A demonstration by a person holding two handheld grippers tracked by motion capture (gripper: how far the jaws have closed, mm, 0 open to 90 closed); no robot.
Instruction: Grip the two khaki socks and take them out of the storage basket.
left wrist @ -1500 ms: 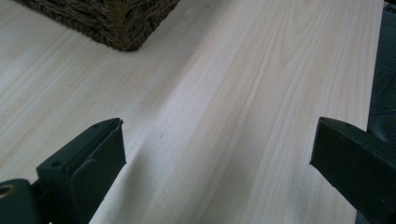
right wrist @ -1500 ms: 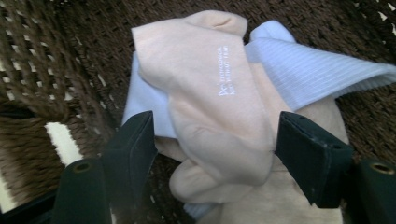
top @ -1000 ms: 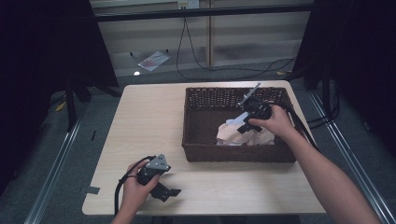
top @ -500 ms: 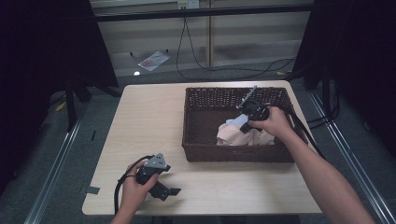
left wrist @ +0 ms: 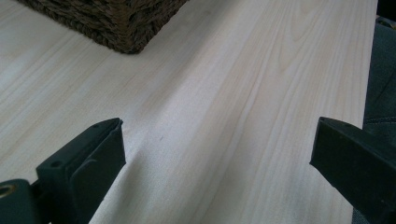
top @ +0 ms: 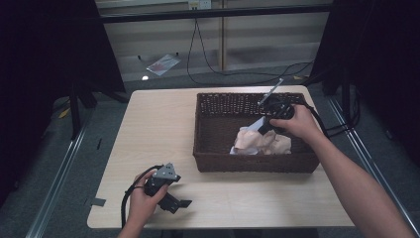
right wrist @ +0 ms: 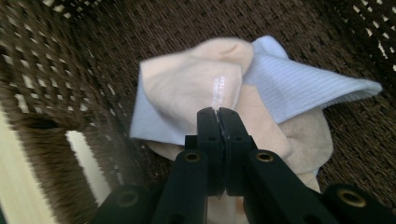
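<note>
A dark wicker basket [top: 247,163] stands on the right half of the pale wooden table [top: 158,129]. Inside it lies a heap of cloths [top: 260,143], peach and light blue. My right gripper [top: 258,130] reaches down into the basket. In the right gripper view its jaws [right wrist: 217,112] are pressed together on a fold of the peach cloth [right wrist: 187,84], with a ribbed light blue cloth [right wrist: 303,84] behind it. My left gripper [top: 179,203] rests near the table's front left edge. Its jaws [left wrist: 217,140] stand wide apart over bare wood, with the basket's corner [left wrist: 116,23] ahead.
The basket's woven walls [right wrist: 42,60] close in around the right gripper. A cable trails from each gripper. On the floor beyond the table lie black cables [top: 208,64] and a sheet of paper [top: 161,63]. Dark curtains stand at both sides.
The right hand has risen a little inside the basket, and the cloth under it has been drawn up with it. The left hand and its gripper have stayed put.
</note>
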